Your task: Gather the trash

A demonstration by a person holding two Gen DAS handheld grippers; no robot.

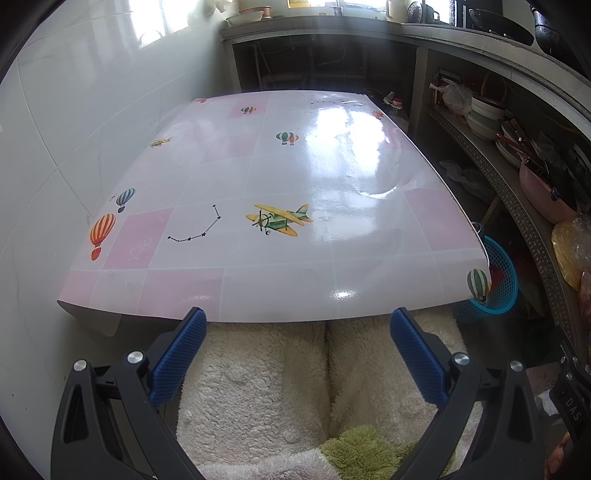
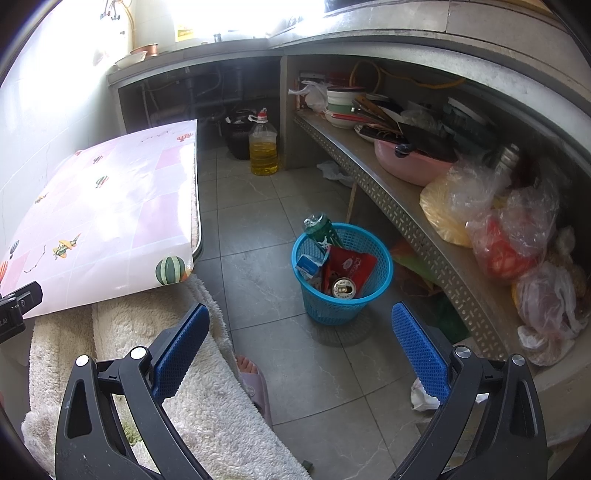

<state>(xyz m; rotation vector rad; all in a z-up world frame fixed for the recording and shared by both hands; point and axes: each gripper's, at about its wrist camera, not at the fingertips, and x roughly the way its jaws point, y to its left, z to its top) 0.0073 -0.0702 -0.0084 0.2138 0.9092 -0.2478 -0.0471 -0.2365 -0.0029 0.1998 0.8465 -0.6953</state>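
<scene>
Blue basket (image 2: 341,291): two cans, one carton, one red packet.

Daylight from windows (image 1: 159,22) at back, blown out white in right wrist view. Strong glare patch on glossy tablecloth (image 1: 343,129). Under-counter recesses dim. Heavy fisheye bending, dark vignette corners (slight haze overall).

1 basket (image 2: 341,295) w/ 2 cans (image 2: 343,287), 1 carton (image 2: 308,266), 1 red wrapper (image 2: 352,267); 1 oil bottle (image 2: 263,147).
</scene>
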